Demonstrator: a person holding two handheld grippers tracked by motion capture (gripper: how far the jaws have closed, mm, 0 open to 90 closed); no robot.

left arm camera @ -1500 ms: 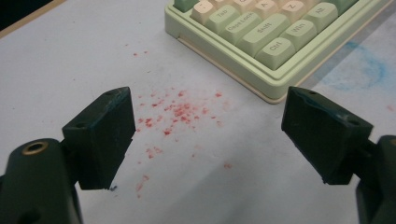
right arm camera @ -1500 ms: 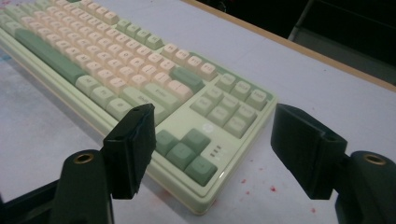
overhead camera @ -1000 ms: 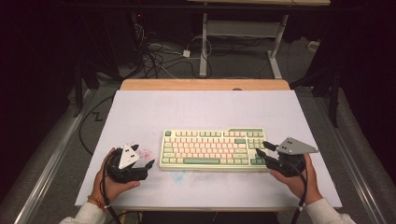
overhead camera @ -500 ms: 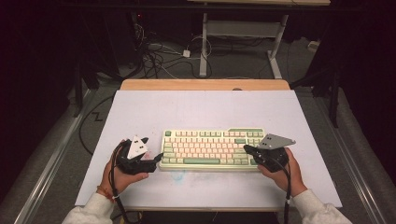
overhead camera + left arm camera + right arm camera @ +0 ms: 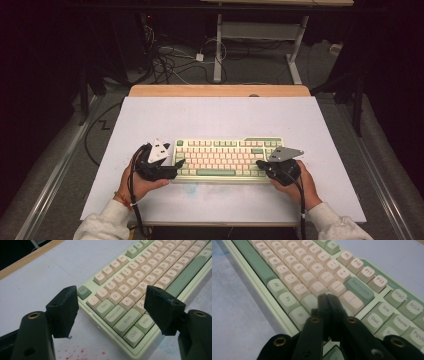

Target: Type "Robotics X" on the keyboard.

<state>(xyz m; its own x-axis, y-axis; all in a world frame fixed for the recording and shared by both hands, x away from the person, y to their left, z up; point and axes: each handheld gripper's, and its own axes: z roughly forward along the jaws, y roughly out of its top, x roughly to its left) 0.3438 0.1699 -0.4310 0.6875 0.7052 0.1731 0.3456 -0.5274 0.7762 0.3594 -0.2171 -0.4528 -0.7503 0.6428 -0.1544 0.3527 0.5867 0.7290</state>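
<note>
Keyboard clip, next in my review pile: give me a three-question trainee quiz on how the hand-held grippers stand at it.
1. True or false: the right hand-held gripper has its jaws spread wide over the keys.
2. Multiple choice: which end of the keyboard does the left hand-held gripper face? A) the end with Tab, Caps Lock and Shift; B) the end with Backspace and Del; C) the far long edge.
3. Short answer: what marks the table just beside the keyboard's near corner in the left gripper view?

Key
1. False: its jaws are shut together, nothing between them, above the keys near Backspace.
2. A, with jaws open.
3. Small red specks.
</note>
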